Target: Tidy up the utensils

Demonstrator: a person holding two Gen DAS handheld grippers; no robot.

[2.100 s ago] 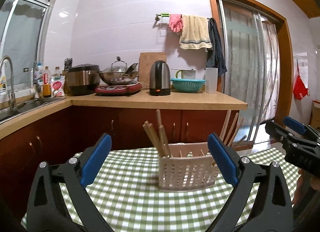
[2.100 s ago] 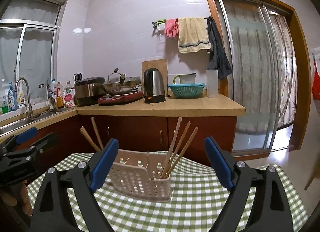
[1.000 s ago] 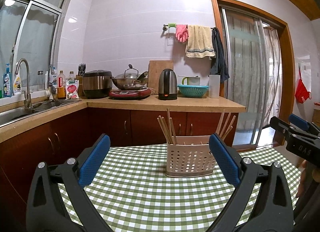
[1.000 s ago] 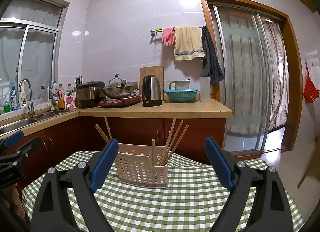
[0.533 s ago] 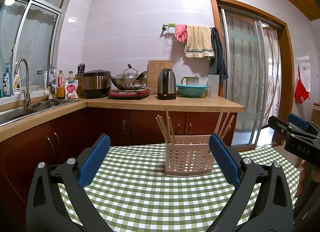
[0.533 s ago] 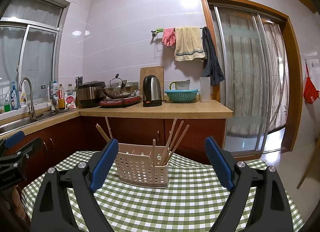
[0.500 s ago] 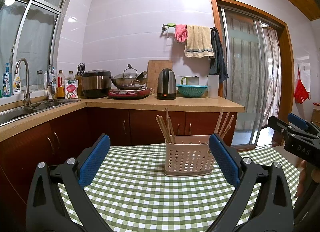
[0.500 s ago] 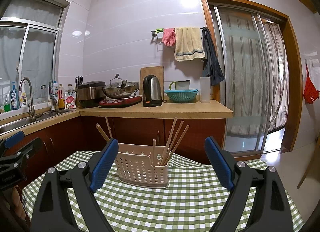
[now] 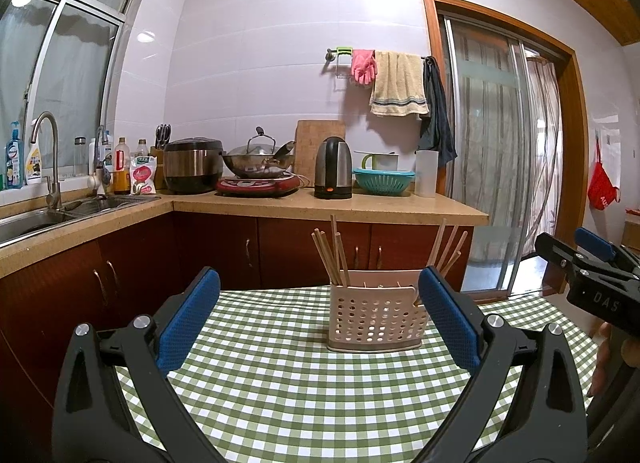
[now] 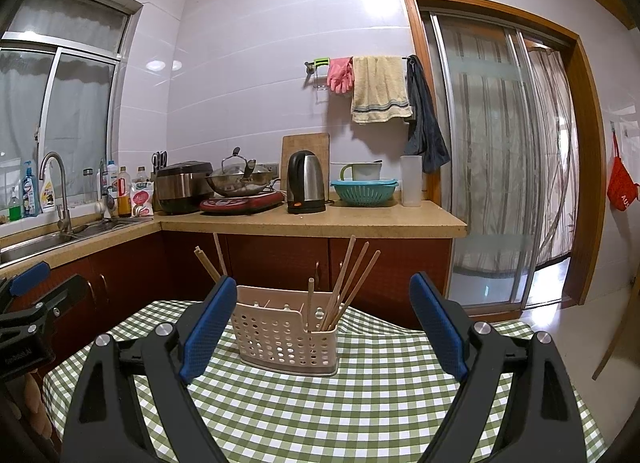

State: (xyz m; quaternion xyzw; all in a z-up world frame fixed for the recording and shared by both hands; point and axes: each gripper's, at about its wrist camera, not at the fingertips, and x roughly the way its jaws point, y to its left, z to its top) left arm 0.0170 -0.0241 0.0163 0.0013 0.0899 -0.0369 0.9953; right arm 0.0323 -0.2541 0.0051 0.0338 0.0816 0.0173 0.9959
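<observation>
Green-and-white checked cloth covers the table [image 9: 280,395] in a small kitchen, and on its far middle stands the perforated cream utensil caddy [image 9: 376,321], upright and apart from both tools. Wooden chopsticks [image 9: 332,253] lean in its left compartment and a second bunch of chopsticks [image 10: 352,279] fans out of the right one; a single shorter stick stands between them. No loose utensil lies on the cloth in either view, so the sorting looks finished or nearly so; whether the bunches are meant to be split this way cannot be told. Nearer, the left gripper [image 9: 318,327] hangs with its blue pads spread wide and nothing between them, and the right gripper [image 10: 322,327] is equally wide and empty. Beyond the table run the counter [image 9: 328,209] with its kettle [image 9: 333,167], wok and rice cooker, the sink at far left, and the sliding door at right.
</observation>
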